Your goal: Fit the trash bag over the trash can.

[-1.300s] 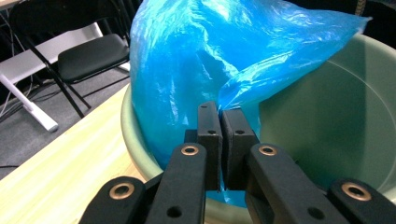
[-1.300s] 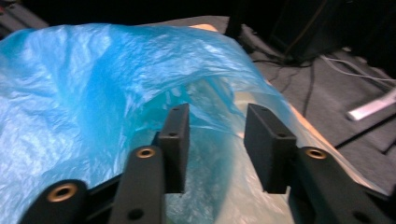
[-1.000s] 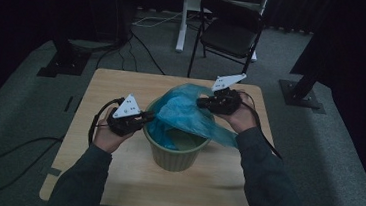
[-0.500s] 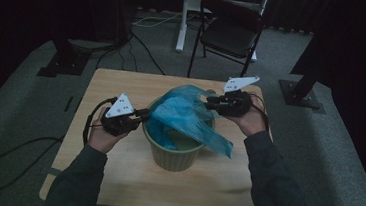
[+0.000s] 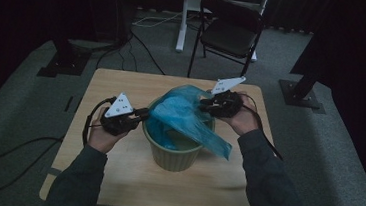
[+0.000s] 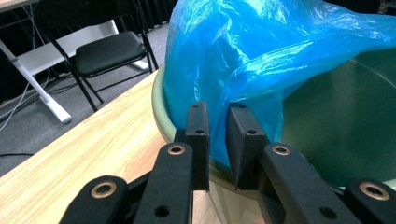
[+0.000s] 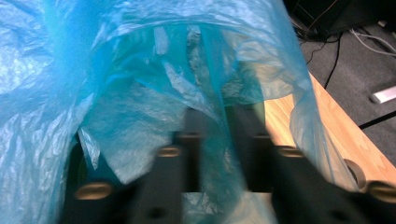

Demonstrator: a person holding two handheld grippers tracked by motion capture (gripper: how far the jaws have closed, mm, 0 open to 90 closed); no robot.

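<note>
High view showed both grippers, left gripper (image 5: 142, 113) and right gripper (image 5: 204, 104), jaws pinching the blue bag (image 5: 185, 115) at frame centre, spreading it to line the green bin (image 5: 173, 157).

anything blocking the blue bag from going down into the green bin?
Nothing visible. The blue bag already hangs partly inside the green bin, with one flap draped outside over the near right rim. No other object sits in or on the bin.
</note>
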